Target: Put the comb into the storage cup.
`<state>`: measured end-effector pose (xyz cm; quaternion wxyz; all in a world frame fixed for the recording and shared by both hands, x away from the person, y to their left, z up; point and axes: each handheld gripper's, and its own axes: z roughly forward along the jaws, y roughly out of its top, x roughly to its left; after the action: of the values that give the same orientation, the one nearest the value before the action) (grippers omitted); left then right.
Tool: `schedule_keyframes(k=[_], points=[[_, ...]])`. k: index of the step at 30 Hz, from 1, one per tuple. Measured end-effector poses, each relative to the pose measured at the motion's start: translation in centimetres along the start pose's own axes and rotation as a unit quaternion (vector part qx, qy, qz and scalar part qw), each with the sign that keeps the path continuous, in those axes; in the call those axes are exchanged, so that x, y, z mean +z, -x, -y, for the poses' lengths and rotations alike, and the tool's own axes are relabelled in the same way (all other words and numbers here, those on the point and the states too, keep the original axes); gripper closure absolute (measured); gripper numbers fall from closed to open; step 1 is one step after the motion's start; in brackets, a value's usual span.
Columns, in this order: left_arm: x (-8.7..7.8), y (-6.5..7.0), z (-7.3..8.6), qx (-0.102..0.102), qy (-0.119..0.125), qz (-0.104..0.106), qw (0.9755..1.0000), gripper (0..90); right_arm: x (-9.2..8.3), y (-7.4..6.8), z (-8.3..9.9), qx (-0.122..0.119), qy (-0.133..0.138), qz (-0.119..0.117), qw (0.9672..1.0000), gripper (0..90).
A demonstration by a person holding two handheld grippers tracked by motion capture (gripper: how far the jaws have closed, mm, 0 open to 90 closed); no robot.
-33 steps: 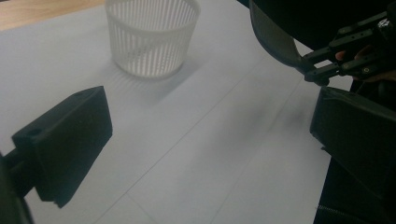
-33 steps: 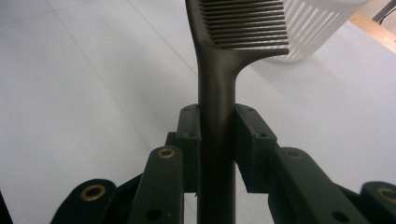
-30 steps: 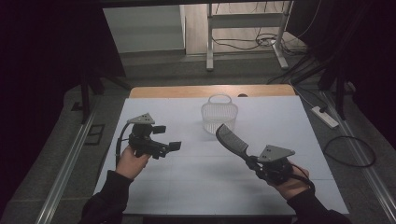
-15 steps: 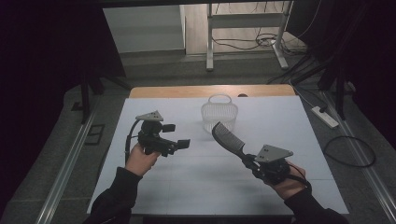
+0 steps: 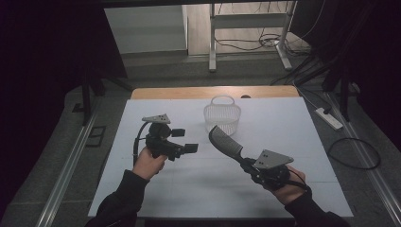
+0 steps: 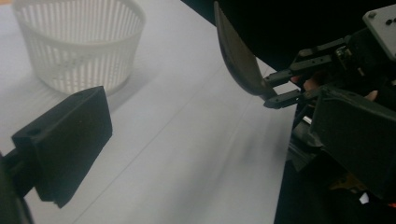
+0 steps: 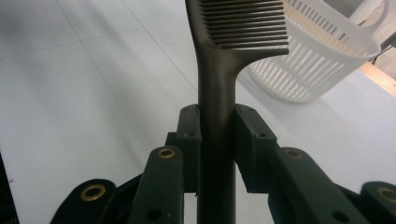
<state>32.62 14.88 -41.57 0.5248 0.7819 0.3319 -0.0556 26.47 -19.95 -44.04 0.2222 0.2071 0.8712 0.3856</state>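
Gripping the comb (image 7: 219, 93) by its handle, my right gripper (image 7: 217, 126) has both jaws pressed on it, above the table (image 5: 293, 142) near the basket (image 5: 222, 116). It looks light, stiff, slick; the handle suits. My left gripper (image 5: 182, 140) gapes empty.

The worktop (image 5: 156, 198) is a flat white sheet with faint seams running across it, laid over a wooden board whose bare edge (image 5: 189, 92) shows along the far side. One thing stands directly on it: a white plastic basket (image 5: 222, 118) with slatted walls and a handle, upright, beyond the jaws of both hands and nearer the far edge. It sits ahead of the right jaws and slightly to their side, and well ahead of the left jaws.
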Motion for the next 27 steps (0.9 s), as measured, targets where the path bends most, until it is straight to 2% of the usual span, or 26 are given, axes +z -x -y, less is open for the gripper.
schedule_keyframes(k=[13,27], points=[[1.5,0.5,-0.1,-0.007,-0.014,0.036,0.9992,0.0,-0.1,-1.1,-0.6,-0.014,0.019,-0.011,0.9997,72.2],[3.2,1.0,0.2,-0.018,-0.033,0.066,0.9971,0.0,-0.1,-2.1,-1.1,-0.029,0.034,-0.021,0.9988,72.2]])
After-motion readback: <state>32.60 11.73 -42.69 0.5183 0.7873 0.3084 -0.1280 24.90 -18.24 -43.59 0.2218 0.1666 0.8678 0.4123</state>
